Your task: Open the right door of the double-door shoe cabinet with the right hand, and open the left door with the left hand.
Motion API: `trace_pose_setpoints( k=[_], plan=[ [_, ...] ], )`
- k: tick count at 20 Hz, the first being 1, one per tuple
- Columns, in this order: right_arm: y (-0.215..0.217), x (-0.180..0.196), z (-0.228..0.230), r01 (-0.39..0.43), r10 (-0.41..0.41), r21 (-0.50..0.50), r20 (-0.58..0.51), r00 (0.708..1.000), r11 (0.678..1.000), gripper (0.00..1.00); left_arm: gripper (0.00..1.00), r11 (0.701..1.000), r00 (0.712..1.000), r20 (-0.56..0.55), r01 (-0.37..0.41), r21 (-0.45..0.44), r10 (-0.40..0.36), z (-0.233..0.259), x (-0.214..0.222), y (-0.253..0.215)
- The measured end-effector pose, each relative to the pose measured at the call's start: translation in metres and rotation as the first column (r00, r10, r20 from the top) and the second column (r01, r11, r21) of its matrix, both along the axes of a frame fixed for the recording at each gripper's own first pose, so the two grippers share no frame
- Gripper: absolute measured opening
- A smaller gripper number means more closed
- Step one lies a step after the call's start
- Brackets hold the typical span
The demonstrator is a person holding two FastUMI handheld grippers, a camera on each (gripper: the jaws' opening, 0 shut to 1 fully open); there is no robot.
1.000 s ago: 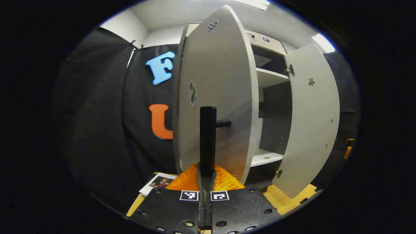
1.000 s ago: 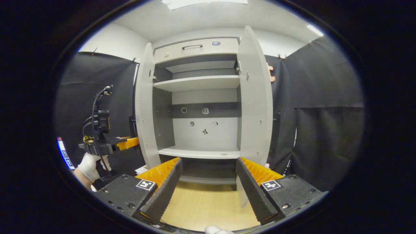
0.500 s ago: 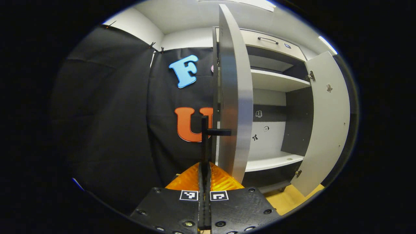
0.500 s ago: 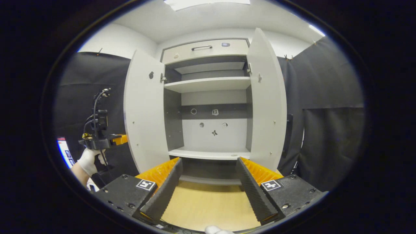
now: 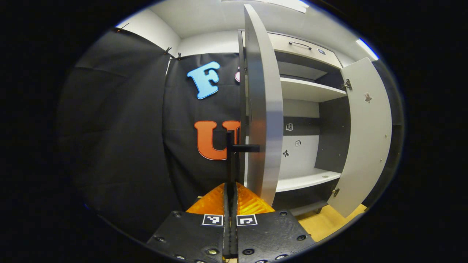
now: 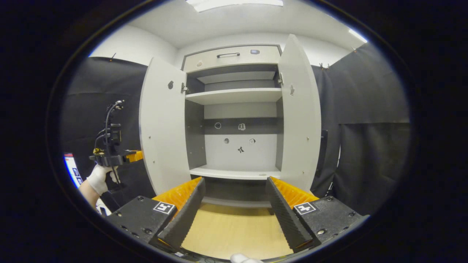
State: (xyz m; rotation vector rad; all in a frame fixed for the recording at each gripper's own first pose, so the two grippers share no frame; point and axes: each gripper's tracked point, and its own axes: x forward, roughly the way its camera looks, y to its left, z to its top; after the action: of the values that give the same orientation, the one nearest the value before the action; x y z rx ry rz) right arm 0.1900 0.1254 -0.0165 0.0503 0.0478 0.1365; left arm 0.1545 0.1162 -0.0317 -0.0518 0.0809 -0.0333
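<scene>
1. Nearest, the left gripper (image 5: 230,193) has its fingers pressed together on the black handle (image 5: 230,160) of the left door (image 5: 263,109), which runs upright between them.
2. Just beyond, that left door stands swung out, seen almost edge-on in the left gripper view, with the handle's short post meeting its outer face.
3. Meanwhile the right gripper (image 6: 234,204) is held in front of the shoe cabinet (image 6: 234,58) with its fingers spread wide apart and nothing between them, above the wooden floor (image 6: 230,230).
4. Farther on in the right gripper view, both doors are open: the left door (image 6: 162,128) and the right door (image 6: 298,117) flank the interior.
5. Beside the left door's outer edge, a white-gloved hand (image 6: 100,177) holds the left gripper (image 6: 137,156) against it.
6. Deeper in, a white shelf (image 6: 234,95) crosses the upper part, a lower shelf (image 6: 234,172) sits beneath, and small stickers (image 6: 240,149) dot the back panel.
7. Topmost, a drawer with a dark handle (image 6: 227,55) caps the cabinet.
</scene>
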Motion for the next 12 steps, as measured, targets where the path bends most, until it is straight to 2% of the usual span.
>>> trace_pose_setpoints(
  k=[8,9,11,12],
  plan=[
    [-0.004,-0.012,0.004,0.023,-0.023,0.000,0.008,1.000,1.000,1.00,0.03,0.998,0.998,-0.010,-0.055,0.013,0.055,0.002,-0.022,0.010],
    [-0.004,-0.013,0.004,0.029,-0.029,0.002,0.011,1.000,1.000,1.00,0.15,0.998,0.998,-0.007,-0.061,0.012,0.061,0.003,-0.026,0.013],
    [-0.004,-0.015,0.003,0.034,-0.034,0.008,0.007,0.999,0.999,1.00,0.52,0.997,0.997,-0.006,-0.077,0.012,0.077,0.002,-0.037,0.021],
    [-0.004,-0.017,0.002,0.038,-0.038,0.011,0.004,0.999,0.999,1.00,0.67,0.996,0.996,-0.002,-0.093,0.017,0.093,0.002,-0.045,0.027]
  ],
)
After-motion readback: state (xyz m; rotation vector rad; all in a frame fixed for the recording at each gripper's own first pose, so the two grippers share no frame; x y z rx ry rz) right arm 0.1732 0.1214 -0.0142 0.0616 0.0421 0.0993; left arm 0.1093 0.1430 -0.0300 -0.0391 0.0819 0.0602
